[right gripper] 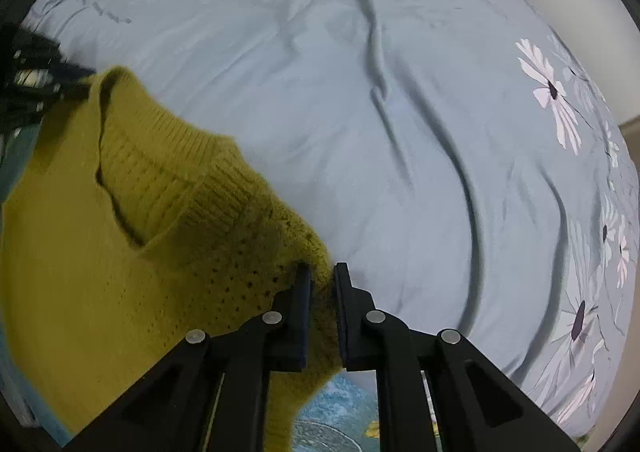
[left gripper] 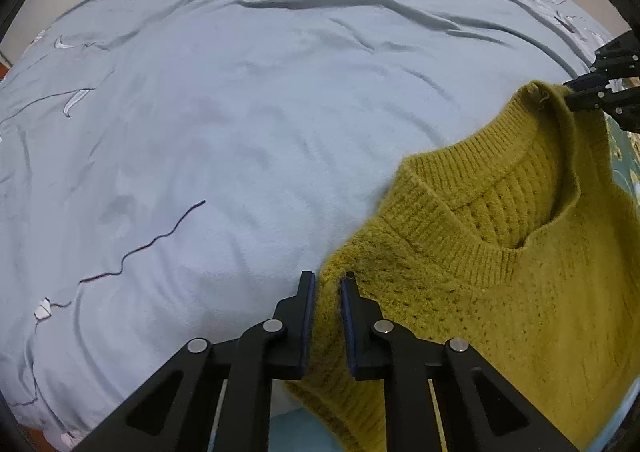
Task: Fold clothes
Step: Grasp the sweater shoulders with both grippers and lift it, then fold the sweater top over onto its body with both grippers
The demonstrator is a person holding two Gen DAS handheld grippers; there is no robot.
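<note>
Both fingers pinch yellow sweater shoulders, held above bedsheet.

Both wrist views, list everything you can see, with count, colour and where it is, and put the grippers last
sweater: one, mustard-yellow knit with a ribbed collar, held up at its two shoulders, hanging in front of the bed
bedspread: one, pale blue-grey, wrinkled, fills the background in both views
flower prints: several, white with dark centres, along the bedspread's edges
dark thread: one, thin and wavy, lying on the bedspread at the left of the left wrist view
left gripper: one, black, shut on the sweater's shoulder
right gripper: one, black, shut on the other shoulder
</note>
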